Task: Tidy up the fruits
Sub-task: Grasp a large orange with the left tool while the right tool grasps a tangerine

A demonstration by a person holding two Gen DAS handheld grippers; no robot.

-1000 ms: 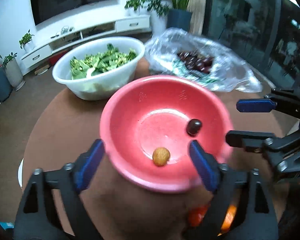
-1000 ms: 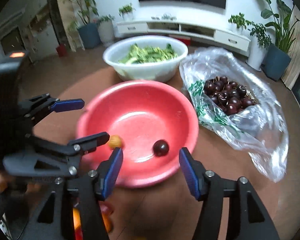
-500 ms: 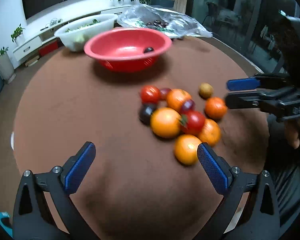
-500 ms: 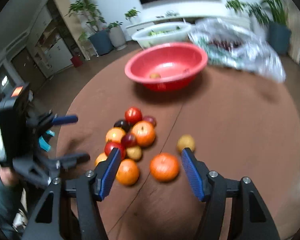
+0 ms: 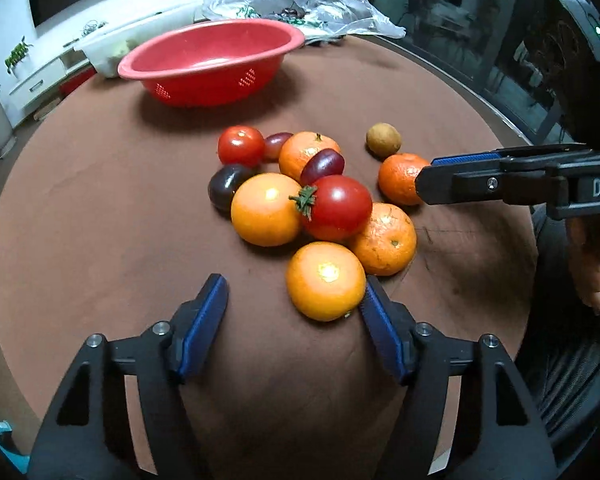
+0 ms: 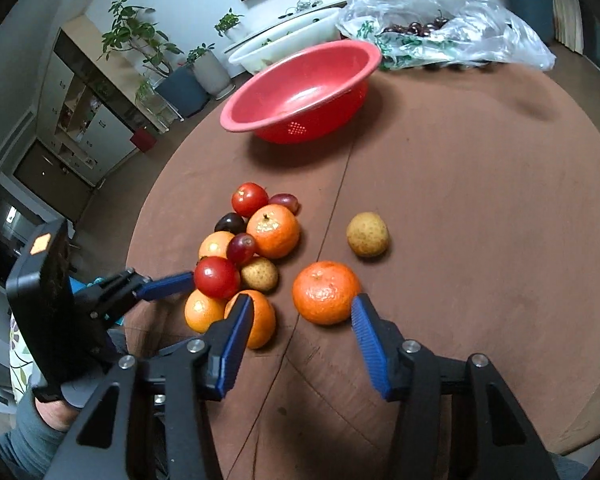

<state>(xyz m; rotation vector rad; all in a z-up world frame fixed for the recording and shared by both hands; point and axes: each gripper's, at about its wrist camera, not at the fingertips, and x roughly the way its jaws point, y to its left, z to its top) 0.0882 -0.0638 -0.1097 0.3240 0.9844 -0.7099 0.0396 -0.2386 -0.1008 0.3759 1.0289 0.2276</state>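
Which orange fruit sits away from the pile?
The tangerine in front of the right gripper. It sits alone; the other orange ones touch the pile.

Deep brown round table [image 5: 100, 200], plain all over. At twelve o'clock a coral-red plastic colander bowl [image 5: 212, 64] with little diamond patches of pale dots. Centre pile: glossy red tomato with green stalk [image 5: 336, 208], bright orange mandarins [image 5: 386, 240], dark purple plum [image 5: 226, 186], tan speckled round fruit [image 6: 367, 234]. Both grippers: black frames, blue ribbed finger pads [image 5: 202, 320].
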